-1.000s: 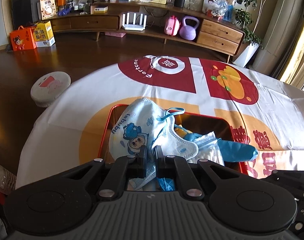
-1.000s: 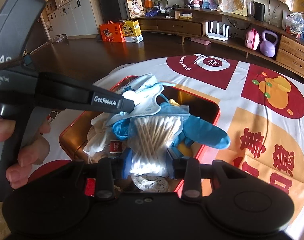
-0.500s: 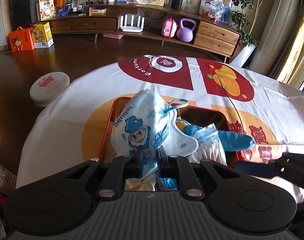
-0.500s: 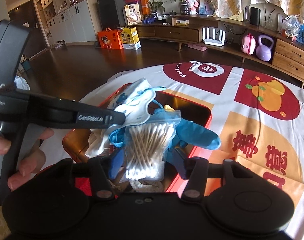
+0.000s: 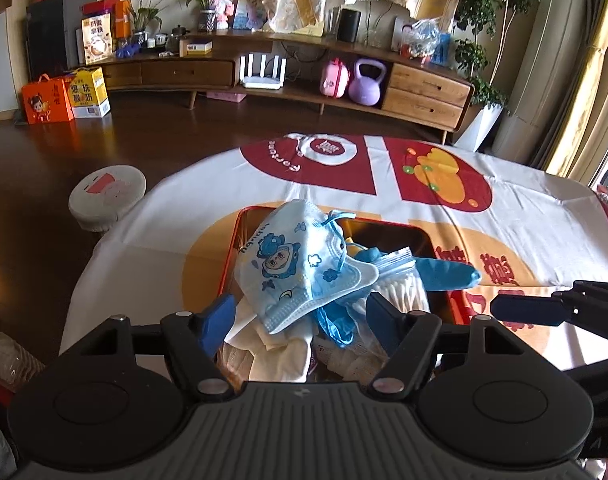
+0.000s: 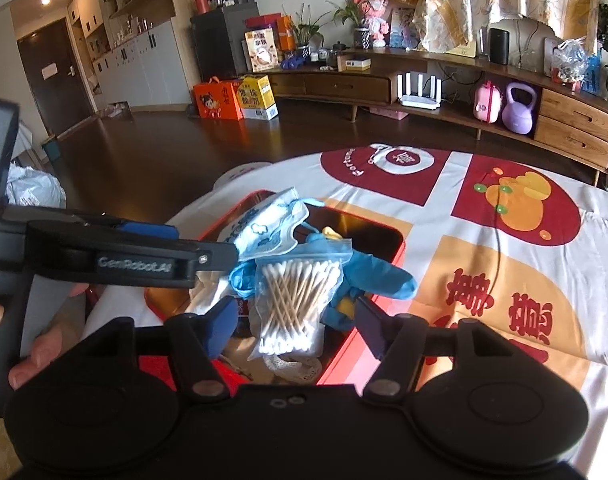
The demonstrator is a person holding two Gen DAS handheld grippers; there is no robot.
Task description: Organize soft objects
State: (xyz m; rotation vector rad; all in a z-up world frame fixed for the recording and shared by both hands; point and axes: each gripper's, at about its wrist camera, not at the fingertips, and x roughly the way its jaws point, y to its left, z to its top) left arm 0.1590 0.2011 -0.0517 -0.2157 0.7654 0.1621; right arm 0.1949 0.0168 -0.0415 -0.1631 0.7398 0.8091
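A red tin box (image 5: 240, 236) (image 6: 388, 276) on the table is piled with soft things. On top lies a white child's face mask with a blue cartoon (image 5: 292, 268) (image 6: 272, 228). Beside it are a clear bag of cotton swabs (image 6: 292, 304) (image 5: 400, 284), a blue glove (image 5: 444, 276) (image 6: 380, 276) and white cloths (image 5: 280, 356). My left gripper (image 5: 300, 316) is open just above the mask, touching nothing. My right gripper (image 6: 292, 320) is open around the swab bag, its pads apart from it.
The table wears a white cloth with red and orange patches (image 5: 444, 184). A round white stool (image 5: 106, 194) stands on the dark floor to the left. A long wooden sideboard (image 5: 296, 68) runs along the far wall. The right gripper's finger (image 5: 528, 310) shows at the box's right.
Both grippers have opened. The left one let go of the mask, which now lies on the pile. The right one let go of the swab bag, and both drew back a little.
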